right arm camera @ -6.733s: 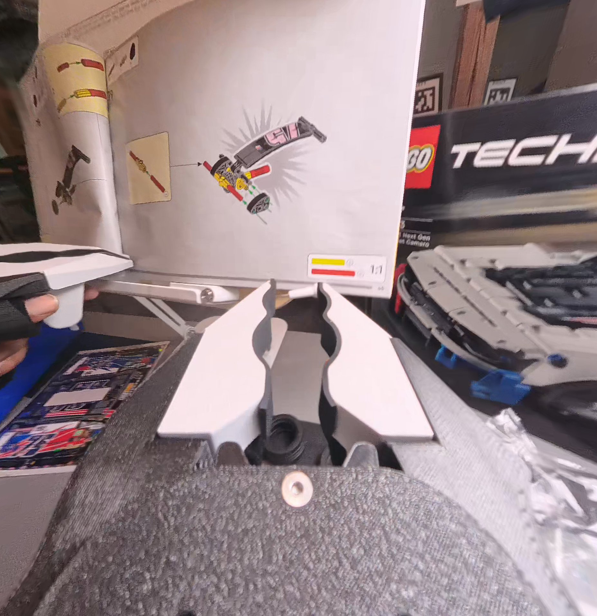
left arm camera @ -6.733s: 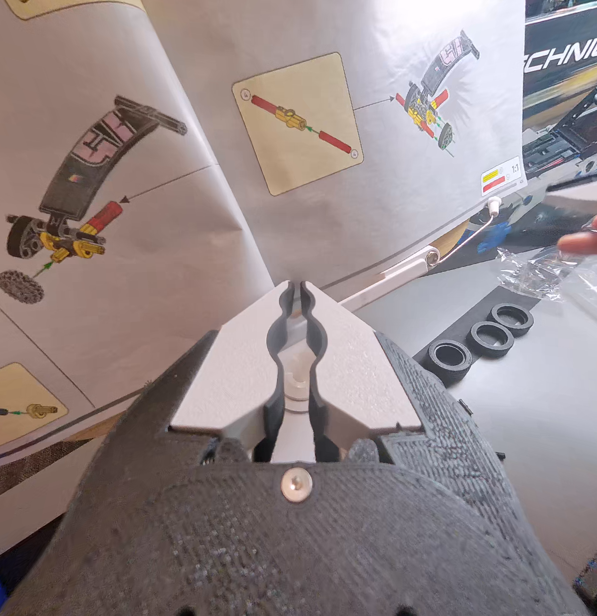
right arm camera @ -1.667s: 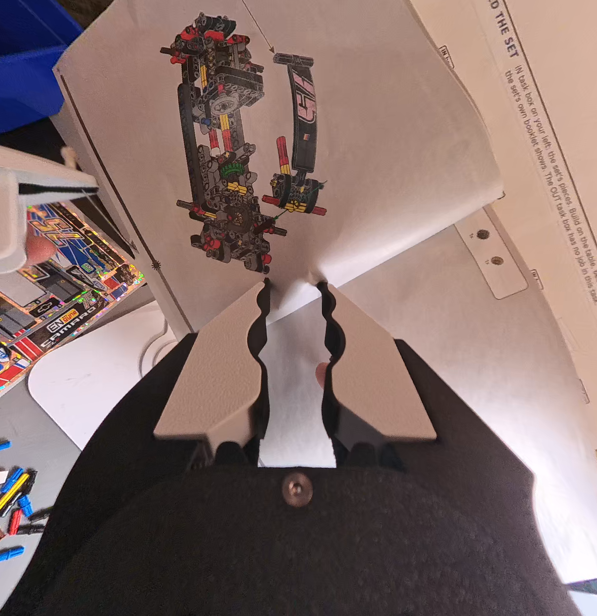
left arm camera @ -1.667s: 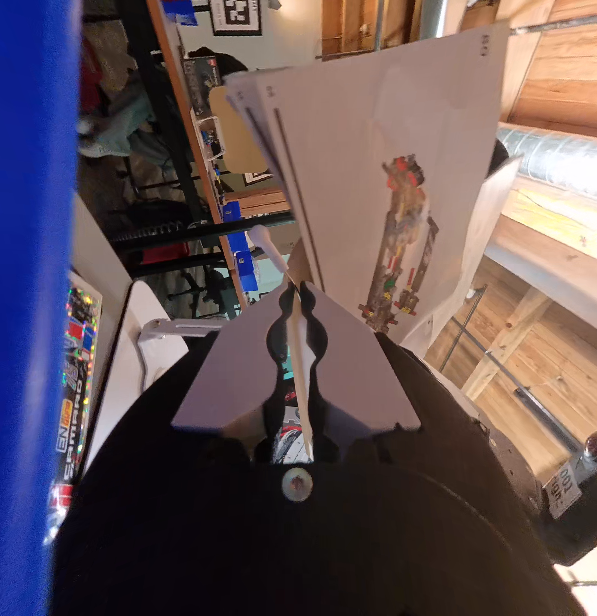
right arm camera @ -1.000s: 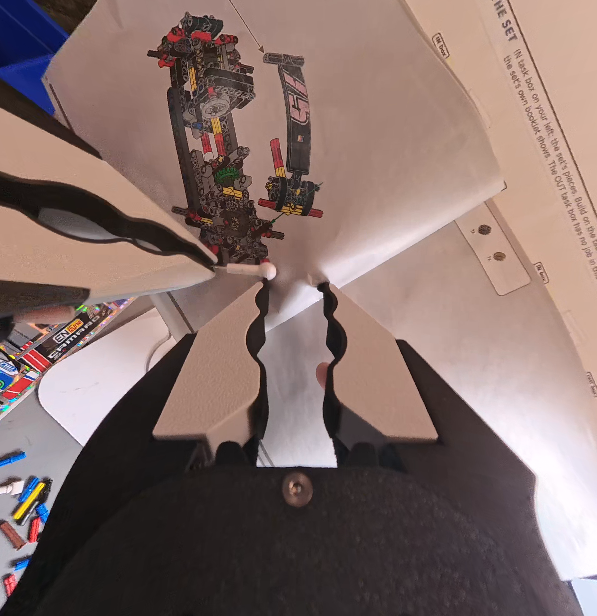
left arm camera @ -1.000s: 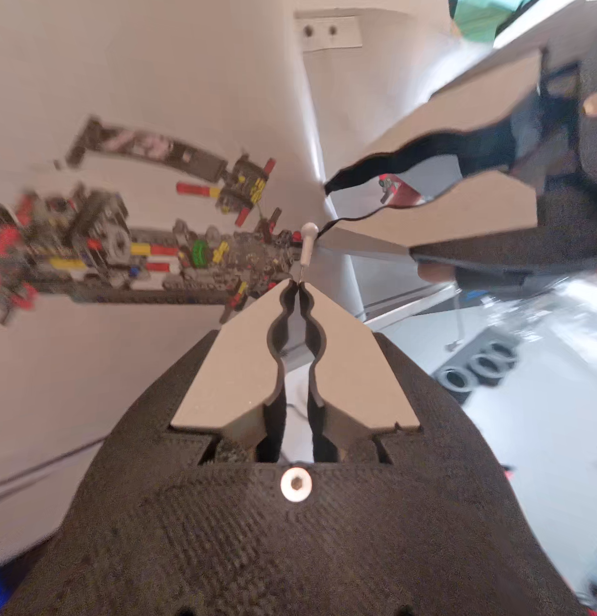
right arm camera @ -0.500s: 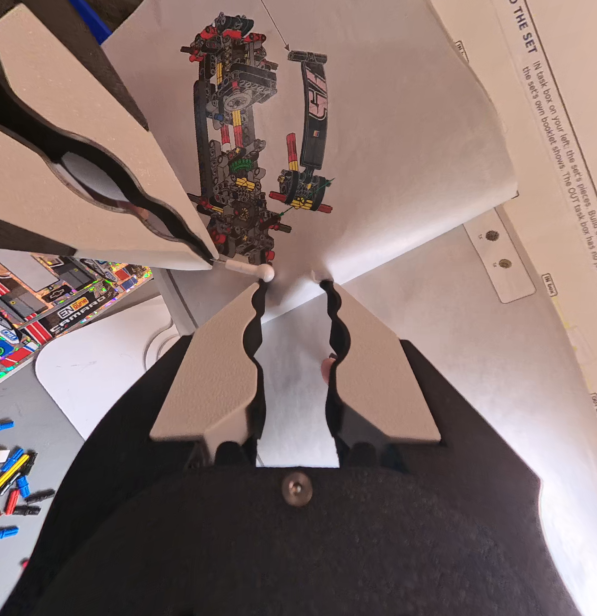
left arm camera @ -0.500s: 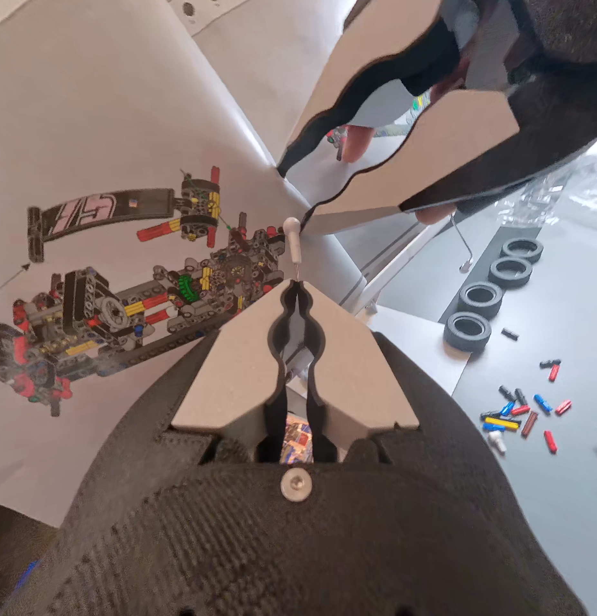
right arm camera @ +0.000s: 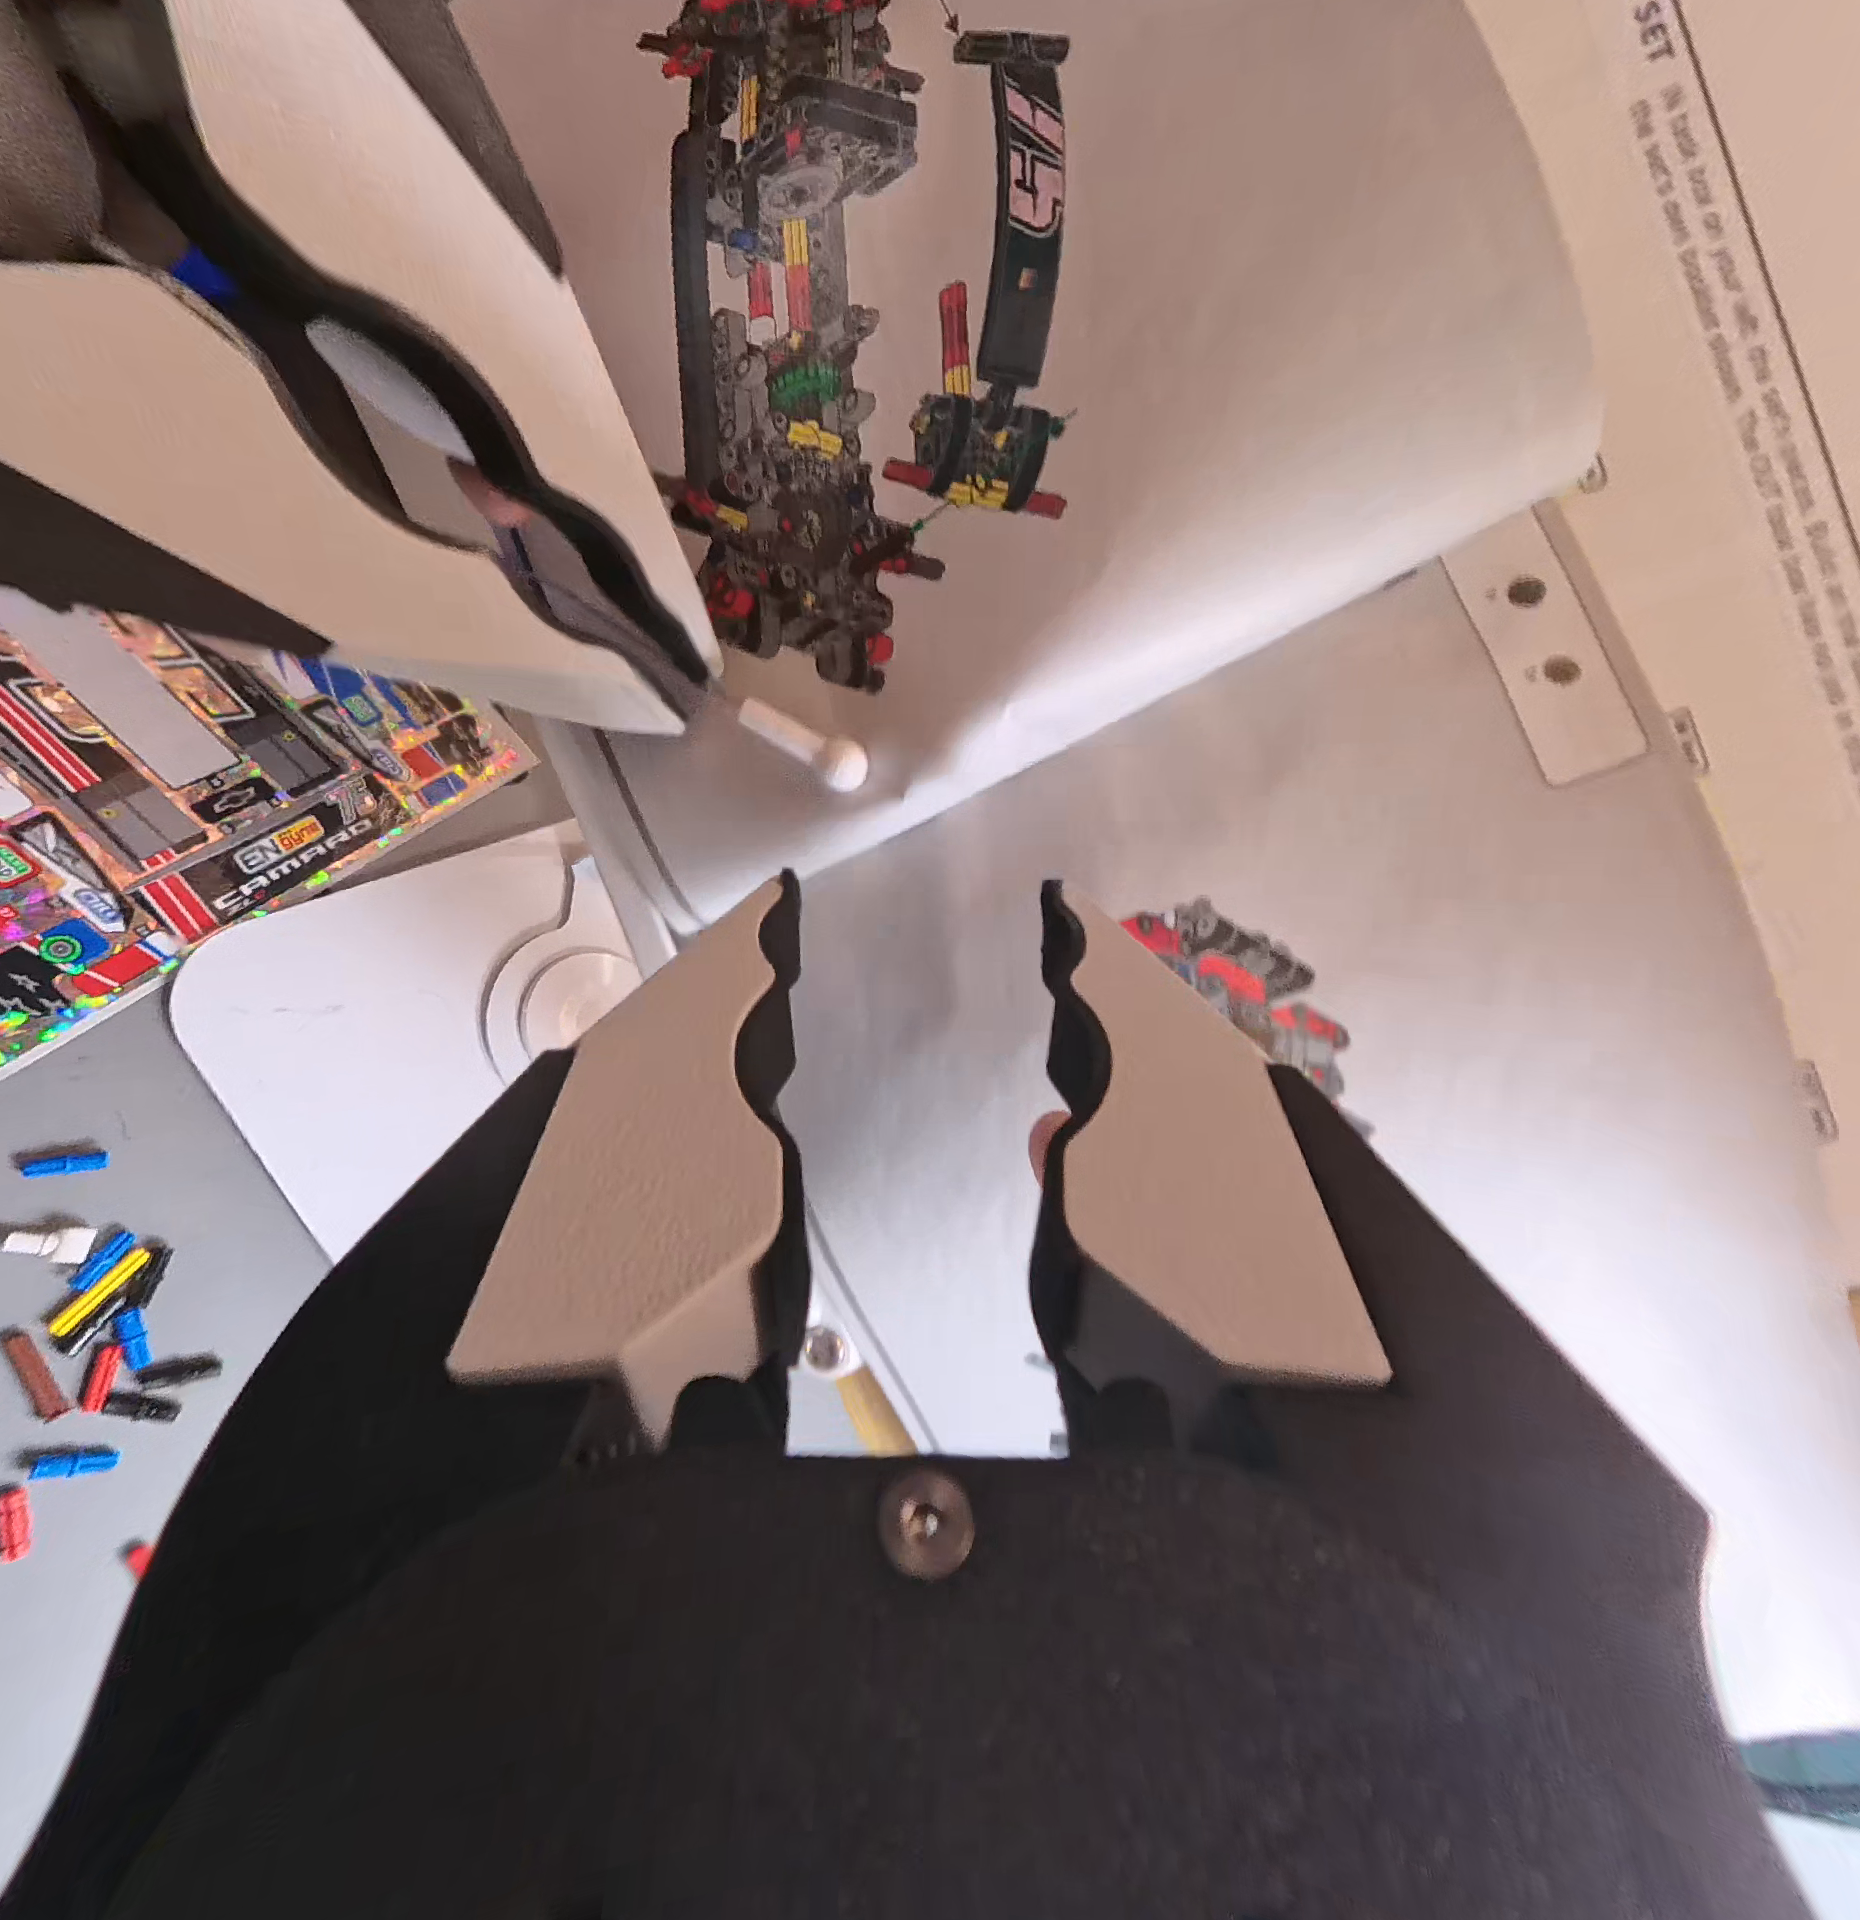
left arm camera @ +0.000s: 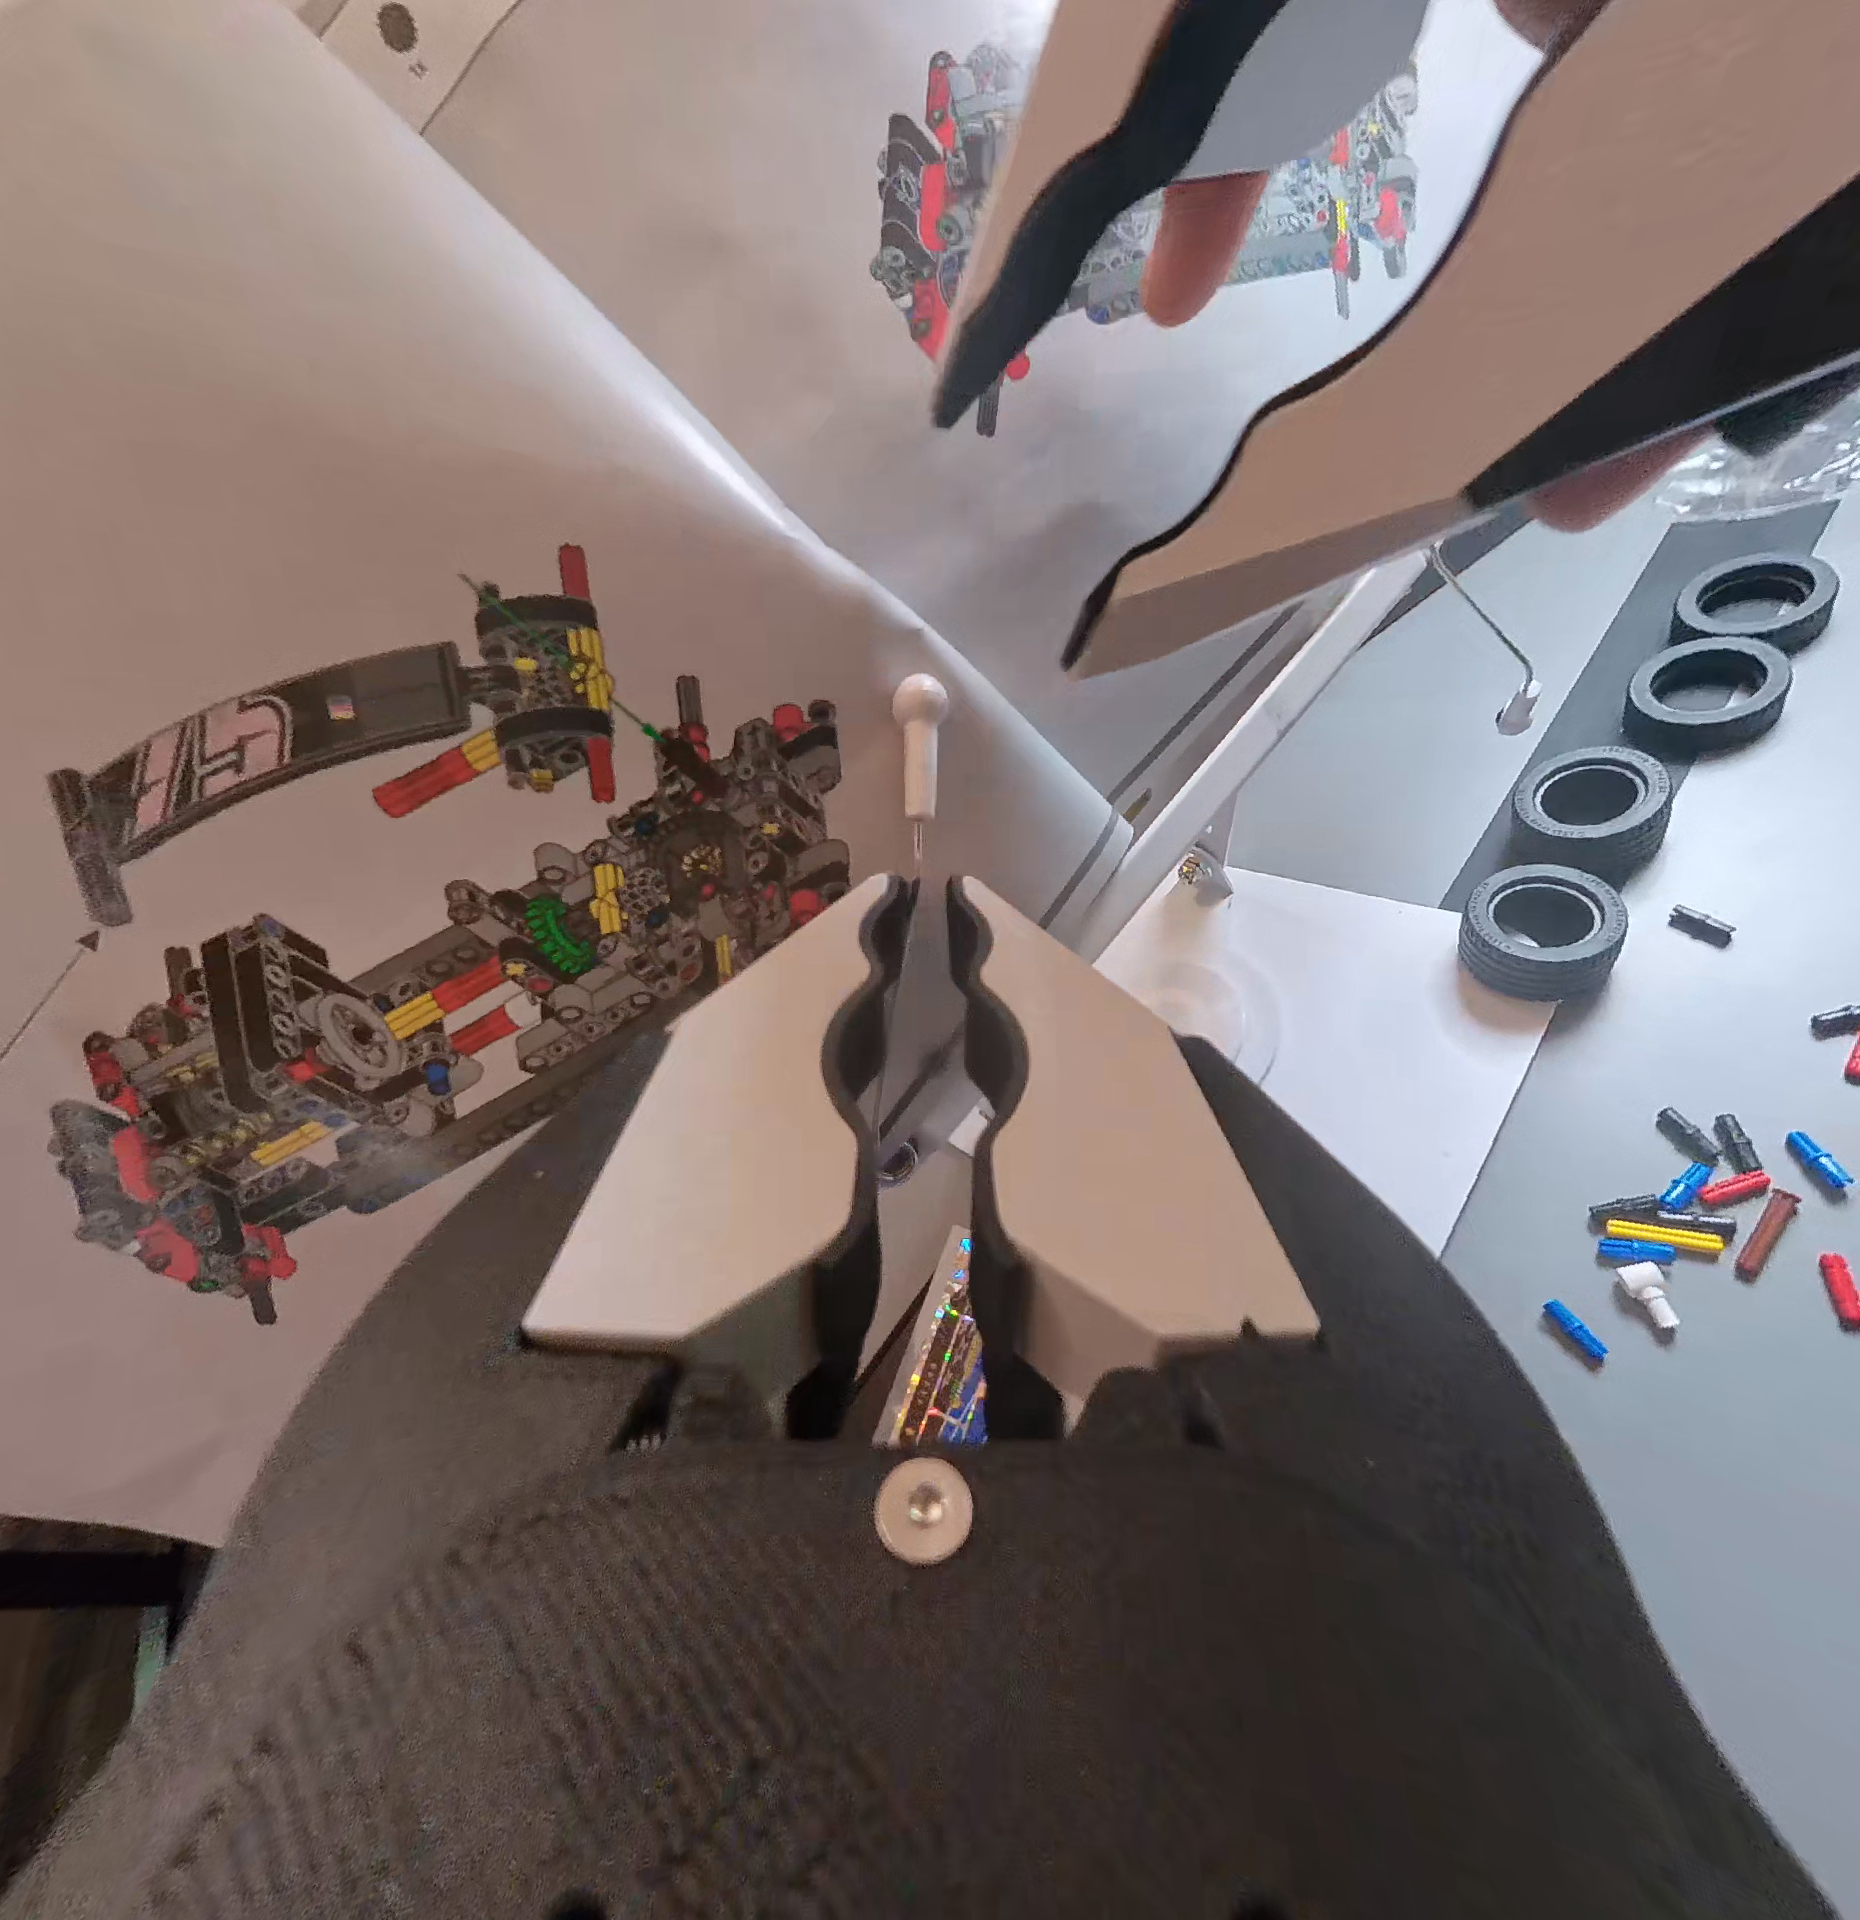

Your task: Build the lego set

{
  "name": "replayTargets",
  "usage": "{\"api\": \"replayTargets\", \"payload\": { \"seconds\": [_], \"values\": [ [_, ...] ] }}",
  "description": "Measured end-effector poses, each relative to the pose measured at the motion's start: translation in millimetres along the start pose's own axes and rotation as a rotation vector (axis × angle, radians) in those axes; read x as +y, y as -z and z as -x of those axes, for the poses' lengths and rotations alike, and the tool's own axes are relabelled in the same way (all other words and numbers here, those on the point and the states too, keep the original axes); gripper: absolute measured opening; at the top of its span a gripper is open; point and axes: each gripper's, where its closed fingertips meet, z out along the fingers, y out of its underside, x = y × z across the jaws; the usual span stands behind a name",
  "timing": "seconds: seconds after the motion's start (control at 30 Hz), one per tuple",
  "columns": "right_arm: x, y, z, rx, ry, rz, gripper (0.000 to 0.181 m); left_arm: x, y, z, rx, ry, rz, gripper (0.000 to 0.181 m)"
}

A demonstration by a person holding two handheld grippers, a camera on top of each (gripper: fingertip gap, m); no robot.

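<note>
The instruction booklet (left arm camera: 386, 416) stands open on a white book stand (left arm camera: 1352, 1018), its left page curling up. My left gripper (left arm camera: 918, 883) is shut on the stand's thin page-holder wire, whose white tip (left arm camera: 921, 707) sticks out past the fingertips against the page. In the right wrist view, this gripper (right arm camera: 687, 675) and the white tip (right arm camera: 843, 764) show at the upper left. My right gripper (right arm camera: 918, 894) is open and empty over the lower page (right arm camera: 1321, 831), just below the fold. It also shows at the top right of the left wrist view (left arm camera: 1009, 520).
Several black tyres (left arm camera: 1544, 930) lie in a row on the grey table to the right. Loose coloured pins (left arm camera: 1684, 1216) are scattered nearer, also seen in the right wrist view (right arm camera: 84, 1309). A shiny sticker sheet (right arm camera: 178, 790) lies left of the stand. The gap from one gripper's tips to the other's is roughly 6 cm.
My right gripper has opened a little wider and drawn back from the page fold. A further page with a red model now shows. My left gripper still holds the wire.
</note>
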Motion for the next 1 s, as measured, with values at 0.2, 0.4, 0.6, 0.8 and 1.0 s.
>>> {"api": "replayTargets", "payload": {
  "seconds": [0.2,0.4,0.6,0.8,1.0],
  "values": [
    [39,28,-1,0.025,-0.075,-0.007,0.044,-17,23,-5,0.004,0.094,-0.092,0.023],
    [87,46,-10,0.093,-0.196,-0.014,0.039,-6,30,-16,0.007,0.099,-0.059,0.019],
    [119,46,-14,0.135,-0.325,-0.002,0.037,4,20,-17,-0.021,0.117,-0.014,0.018],
    [131,42,36,0.061,-0.459,-0.051,0.032,-22,7,-35,-0.040,0.121,-0.049,0.008],
    [153,10,68,0.098,-0.347,0.053,0.032,-26,-5,2,-0.223,0.179,-0.033,0.004]
  ]
}}
